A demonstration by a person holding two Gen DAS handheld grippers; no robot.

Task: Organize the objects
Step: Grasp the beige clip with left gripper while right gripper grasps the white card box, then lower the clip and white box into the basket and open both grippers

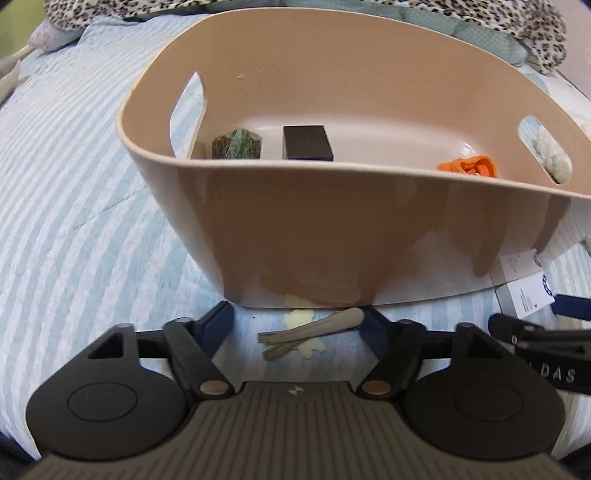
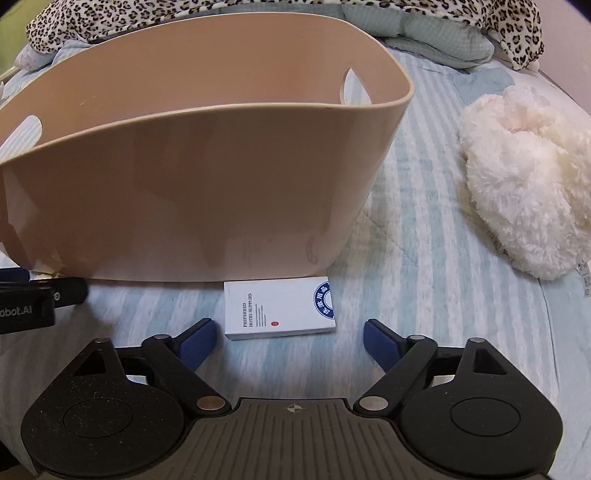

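Observation:
A tan plastic basket [image 1: 332,229] stands on the striped bed cover; it also shows in the right wrist view [image 2: 192,177]. Inside it lie a dark box [image 1: 307,142], a green-brown packet [image 1: 236,144] and an orange item [image 1: 471,167]. A grey hair clip [image 1: 310,332] lies on the cover just before the basket, between the open fingers of my left gripper [image 1: 301,325]. A white flat box [image 2: 280,308] with blue print lies before the basket, just ahead of my open right gripper [image 2: 290,341]; it also shows in the left wrist view [image 1: 524,284].
A fluffy white plush [image 2: 528,177] lies right of the basket. Leopard-print fabric [image 2: 258,7] and a teal pillow [image 2: 436,40] lie behind it. The other gripper shows at each view's edge [image 2: 33,302].

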